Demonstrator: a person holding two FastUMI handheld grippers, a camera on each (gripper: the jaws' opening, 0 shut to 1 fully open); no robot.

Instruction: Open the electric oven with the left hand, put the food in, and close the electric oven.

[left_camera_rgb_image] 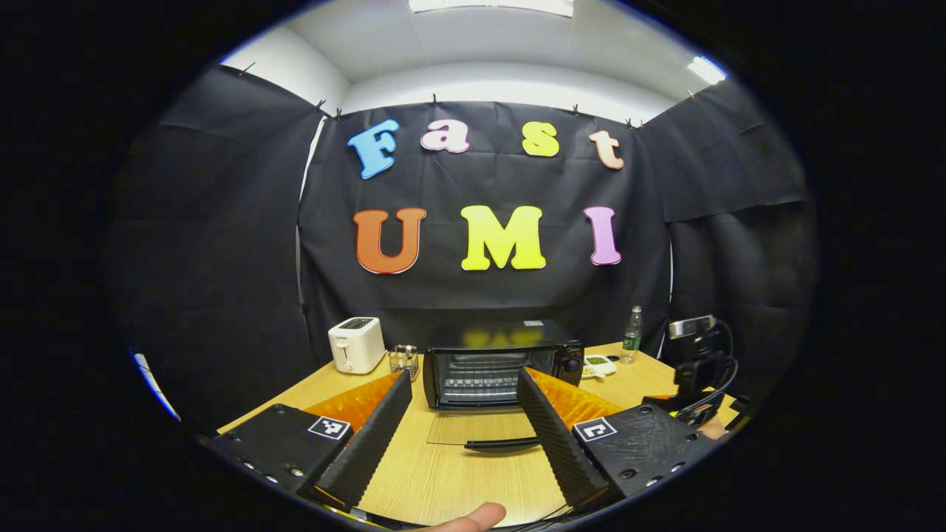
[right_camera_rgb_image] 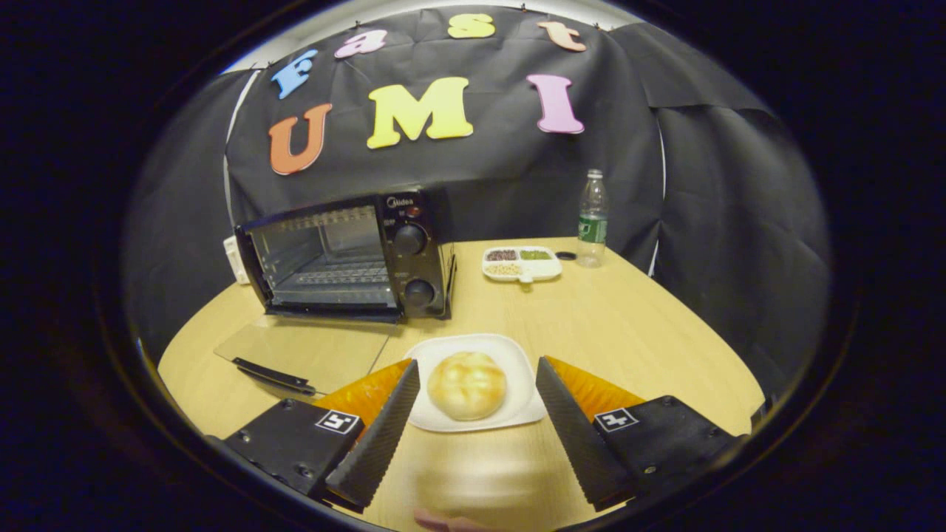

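Note:
The black electric oven (left_camera_rgb_image: pixel 502 363) (right_camera_rgb_image: pixel 347 255) stands on the wooden table with its glass door (right_camera_rgb_image: pixel 307 355) folded down flat, the door handle (left_camera_rgb_image: pixel 502 444) nearest me. My left gripper (left_camera_rgb_image: pixel 464 380) is open, held back from the door with nothing between its fingers. A round bread bun (right_camera_rgb_image: pixel 467 384) lies on a white plate (right_camera_rgb_image: pixel 517 366) in front of the oven's control side. My right gripper (right_camera_rgb_image: pixel 477 369) is open, its fingers to either side of the plate and bun, not touching the bun.
A white toaster (left_camera_rgb_image: pixel 356 343) and a small wire holder (left_camera_rgb_image: pixel 403 360) stand left of the oven. A divided snack dish (right_camera_rgb_image: pixel 521 264) and a plastic bottle (right_camera_rgb_image: pixel 591 218) sit at the back right. The other gripper and cables (left_camera_rgb_image: pixel 698 369) are at the right table edge.

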